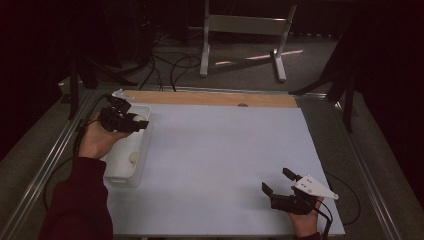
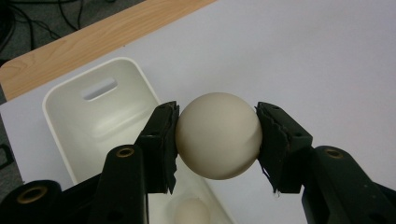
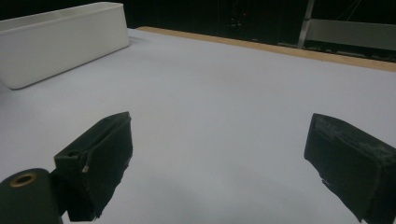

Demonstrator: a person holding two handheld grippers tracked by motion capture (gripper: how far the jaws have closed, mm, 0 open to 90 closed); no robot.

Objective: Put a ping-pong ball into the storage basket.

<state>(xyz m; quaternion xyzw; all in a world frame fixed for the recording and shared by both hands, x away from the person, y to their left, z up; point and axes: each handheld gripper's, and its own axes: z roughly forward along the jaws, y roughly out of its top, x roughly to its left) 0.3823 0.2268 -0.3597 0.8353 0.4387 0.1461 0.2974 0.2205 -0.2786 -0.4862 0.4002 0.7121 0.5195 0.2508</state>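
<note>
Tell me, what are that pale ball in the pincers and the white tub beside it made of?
Ball: looks like smooth, matt cream plastic or rubber, going by its even, soft sheen with no seam; which one the look leaves open. White tub: probably moulded plastic, semi-gloss, with rounded corners and a cut-out handle slot. The left gripper clamps the ball with black pads that look like rubber or foam.

The table (image 1: 225, 165) is looked down on and forward from above the person's side in the high view, while it is seen close and steeply from above the white bin (image 2: 100, 109) in the left gripper view and low across the sheet toward the same bin (image 3: 60, 42) in the right gripper view
</note>
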